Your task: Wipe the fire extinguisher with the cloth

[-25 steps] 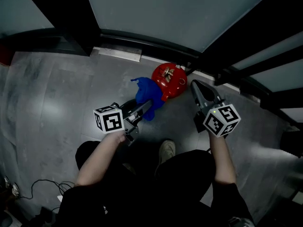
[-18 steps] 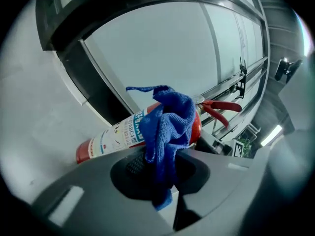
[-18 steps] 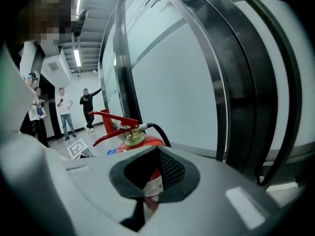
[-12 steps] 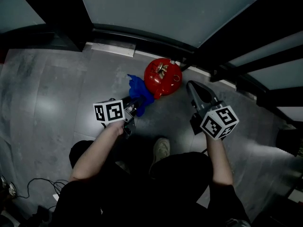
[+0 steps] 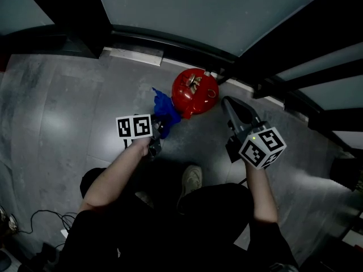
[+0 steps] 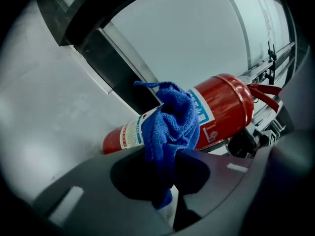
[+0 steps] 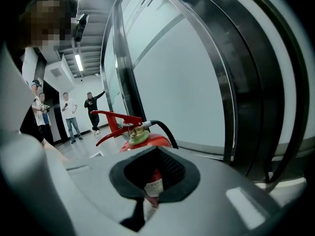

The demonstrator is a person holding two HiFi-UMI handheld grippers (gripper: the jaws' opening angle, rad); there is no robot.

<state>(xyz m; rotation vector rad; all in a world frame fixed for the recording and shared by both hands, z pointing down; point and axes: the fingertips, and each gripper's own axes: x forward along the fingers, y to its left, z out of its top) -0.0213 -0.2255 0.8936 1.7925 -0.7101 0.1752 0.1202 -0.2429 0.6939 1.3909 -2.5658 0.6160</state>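
- Head view: the fire extinguisher (image 5: 194, 92) is standing on the grey floor (image 5: 62, 112), close to the foot of a glass wall (image 5: 227, 10). The left tongs (image 5: 159, 127) are gripping the blue cloth (image 5: 165, 110), which is bunching up against the extinguisher's left side. The right tongs (image 5: 228, 103) are pointing at the extinguisher's right side from just beside it (whether they are touching it is not clear).
- Left gripper view: the tongs are clamping the cloth's lower end between them. Its loose upper part is draping over the red cylinder and covering part of the white label (image 6: 132, 132).
- Right gripper view: the tongs are closing together with nothing between them. The extinguisher's red lever (image 7: 114, 122) and black hose (image 7: 164, 128) are rising just beyond them. Several people (image 7: 71, 114) are standing far back in the corridor.
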